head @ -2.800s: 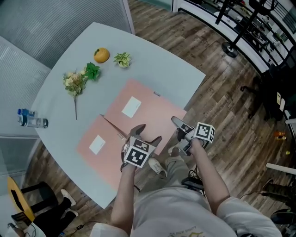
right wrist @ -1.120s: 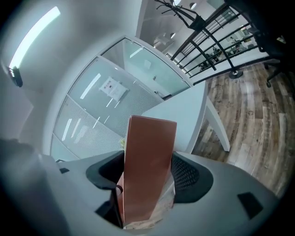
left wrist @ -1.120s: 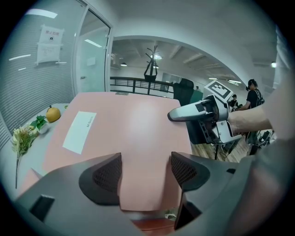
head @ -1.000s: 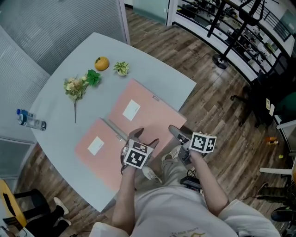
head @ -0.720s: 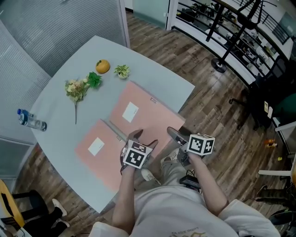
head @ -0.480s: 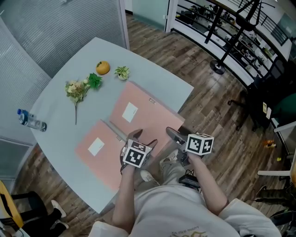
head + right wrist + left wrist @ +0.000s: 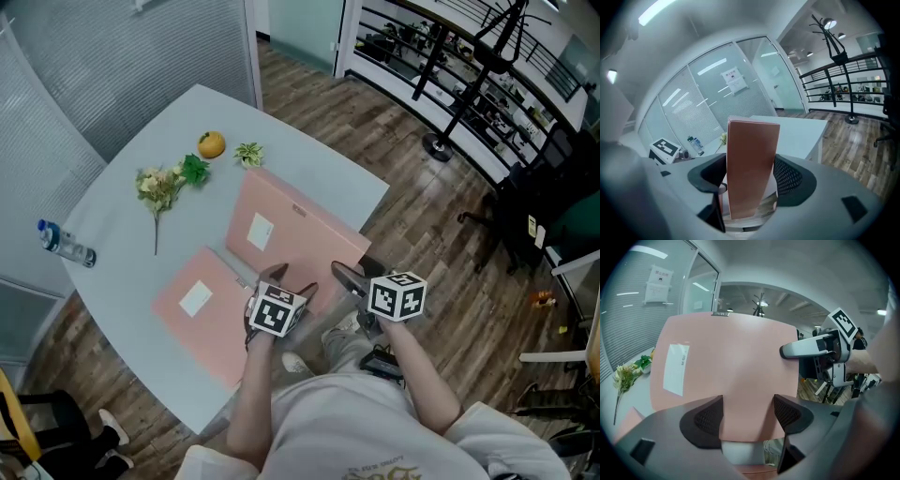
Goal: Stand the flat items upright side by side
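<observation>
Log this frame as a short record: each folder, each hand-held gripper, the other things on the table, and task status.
folder 1: raised pink folder, tilted up off the table, white label showing
folder 2: flat pink folder, lying on the table
right hand-held gripper: shut on the raised pink folder's near edge
left hand-held gripper: jaws apart, facing the labelled side
also on table: flower sprig, orange, small plant, water bottle
status: neither folder upright yet
</observation>
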Tool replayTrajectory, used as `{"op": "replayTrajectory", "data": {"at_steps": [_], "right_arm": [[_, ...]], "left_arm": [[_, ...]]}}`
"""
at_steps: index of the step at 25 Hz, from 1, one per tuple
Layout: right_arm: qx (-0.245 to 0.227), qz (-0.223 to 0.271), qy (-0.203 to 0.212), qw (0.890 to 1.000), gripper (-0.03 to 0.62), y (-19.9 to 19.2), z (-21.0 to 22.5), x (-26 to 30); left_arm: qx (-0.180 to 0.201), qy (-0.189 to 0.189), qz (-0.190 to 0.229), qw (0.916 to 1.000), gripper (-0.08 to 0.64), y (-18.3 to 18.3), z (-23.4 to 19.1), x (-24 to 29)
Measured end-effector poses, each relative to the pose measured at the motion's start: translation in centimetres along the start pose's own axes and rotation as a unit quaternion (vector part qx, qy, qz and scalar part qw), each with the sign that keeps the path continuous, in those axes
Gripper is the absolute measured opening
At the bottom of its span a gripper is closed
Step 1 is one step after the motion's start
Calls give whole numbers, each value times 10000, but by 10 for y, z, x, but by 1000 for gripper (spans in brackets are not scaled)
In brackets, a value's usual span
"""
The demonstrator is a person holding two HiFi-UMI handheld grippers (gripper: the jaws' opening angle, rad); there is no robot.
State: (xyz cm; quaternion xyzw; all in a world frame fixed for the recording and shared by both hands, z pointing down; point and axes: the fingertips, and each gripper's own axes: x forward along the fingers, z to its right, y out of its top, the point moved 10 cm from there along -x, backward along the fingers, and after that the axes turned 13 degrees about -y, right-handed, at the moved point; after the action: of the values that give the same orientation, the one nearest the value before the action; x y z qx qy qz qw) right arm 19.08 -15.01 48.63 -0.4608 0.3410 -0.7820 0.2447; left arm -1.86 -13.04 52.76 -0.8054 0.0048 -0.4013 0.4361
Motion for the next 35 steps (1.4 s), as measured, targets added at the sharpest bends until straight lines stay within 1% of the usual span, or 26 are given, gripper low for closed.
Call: {"op": "replayTrajectory", "data": {"at_steps": [7, 16, 24, 27, 33, 35], "right_arm": [[-595, 156, -94, 9981, 327, 4, -14, -6], [-957, 255, -193, 9949, 327, 2, -24, -12], [-1360, 378, -296, 9895, 325, 1, -32, -18], [-1427, 417, -294, 9885, 325, 0, -33, -20], [-1364, 442, -332, 9891, 325, -3, -36, -23], [-1436, 463, -338, 9880, 324, -4, -40, -25]], "left_arm": [[-89, 39, 78, 9999, 332, -1, 0, -1], [-166, 42, 120, 9998, 332, -5, 1, -1], [-233, -1, 127, 9996, 331, -5, 2, 2], [-289, -38, 161, 9994, 331, -6, 2, 3], [-414, -147, 214, 9988, 331, -9, 1, 3], [-505, -217, 220, 9982, 331, -11, -1, 2]]}}
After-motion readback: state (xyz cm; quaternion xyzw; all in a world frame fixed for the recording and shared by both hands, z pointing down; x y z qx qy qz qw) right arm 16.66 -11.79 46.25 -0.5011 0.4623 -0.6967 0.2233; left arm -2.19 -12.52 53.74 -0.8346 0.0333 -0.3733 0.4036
